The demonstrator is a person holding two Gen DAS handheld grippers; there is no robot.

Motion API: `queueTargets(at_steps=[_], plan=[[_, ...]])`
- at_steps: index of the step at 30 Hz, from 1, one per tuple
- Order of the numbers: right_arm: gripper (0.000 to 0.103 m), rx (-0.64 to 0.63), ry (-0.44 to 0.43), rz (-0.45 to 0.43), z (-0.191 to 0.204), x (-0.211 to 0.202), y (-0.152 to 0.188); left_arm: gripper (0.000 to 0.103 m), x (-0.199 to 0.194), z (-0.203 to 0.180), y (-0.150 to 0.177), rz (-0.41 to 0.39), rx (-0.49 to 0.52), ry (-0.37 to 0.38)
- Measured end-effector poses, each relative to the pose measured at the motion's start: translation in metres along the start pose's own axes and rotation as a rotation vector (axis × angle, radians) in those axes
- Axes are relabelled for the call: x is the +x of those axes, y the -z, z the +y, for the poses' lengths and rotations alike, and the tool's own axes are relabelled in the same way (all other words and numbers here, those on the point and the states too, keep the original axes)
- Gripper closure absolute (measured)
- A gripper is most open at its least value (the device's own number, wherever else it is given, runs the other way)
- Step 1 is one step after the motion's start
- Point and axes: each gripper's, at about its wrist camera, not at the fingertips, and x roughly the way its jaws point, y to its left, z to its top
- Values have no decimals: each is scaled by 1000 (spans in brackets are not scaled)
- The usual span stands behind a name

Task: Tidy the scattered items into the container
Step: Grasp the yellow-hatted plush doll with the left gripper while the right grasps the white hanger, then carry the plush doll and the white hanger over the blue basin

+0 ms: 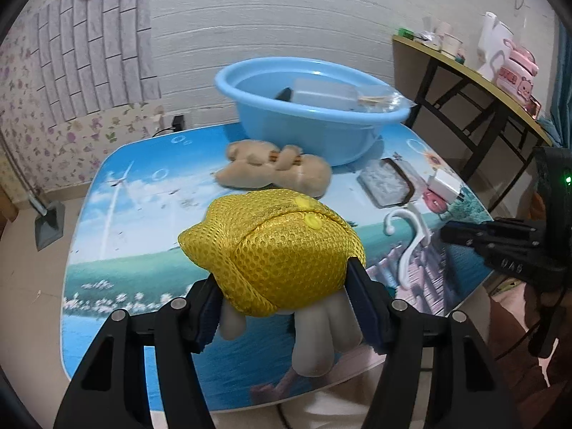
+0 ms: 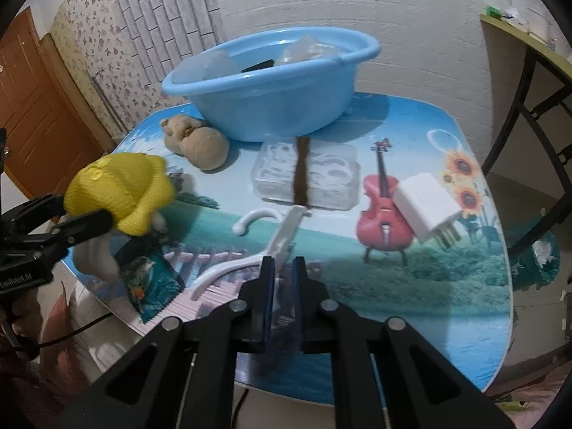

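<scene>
My left gripper (image 1: 284,279) is shut on a plush toy in yellow mesh clothing (image 1: 275,246), whose white legs dangle below the pads. In the right wrist view that toy (image 2: 121,189) hangs over the table's near left corner. My right gripper (image 2: 282,264) is shut on the stem of a white plastic hanger (image 2: 286,228) that lies on the table, also seen from the left as the hanger (image 1: 411,239). The blue basin (image 2: 268,107) stands at the back and holds a clear box, a dark item and a clear bag.
A brown plush toy (image 2: 200,146) lies against the basin's front left. A clear box with a brown band (image 2: 321,175) and a white charger (image 2: 425,207) lie on the picture-printed table (image 2: 411,304). A printed packet (image 2: 150,279) sits at the near left edge. A side table (image 1: 482,82) stands at the right.
</scene>
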Motion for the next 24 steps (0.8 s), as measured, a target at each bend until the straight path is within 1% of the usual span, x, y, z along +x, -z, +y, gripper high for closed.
queueTargets(at_steps=[4, 8, 9, 10, 12, 16, 19, 22, 24], plan=[[91, 25, 7, -12, -6, -6, 0, 40, -5, 10, 6, 1, -8, -33], [89, 13, -7, -12, 4, -7, -1, 39, -5, 18, 12, 14, -16, -59], [83, 14, -5, -7, 6, -6, -2, 38, -4, 21, 14, 20, -20, -66], [74, 15, -4, -4, 7, -4, -2, 37, -4, 23, 15, 23, -23, -69], [67, 17, -22, -1, 11, -1, -4, 36, -3, 27, 17, 27, -30, -70], [60, -5, -13, 5, 18, 4, -5, 32, -2, 31, 19, 26, -40, -59], [57, -8, -11, 15, 22, 8, -8, 29, 0, 31, 17, 23, -35, -57], [53, -13, 16, 22, 25, 13, -12, 26, 4, 28, 17, 25, -18, -58], [52, -13, 21, 27, 26, 16, -13, 24, 8, 28, 17, 24, -11, -64]])
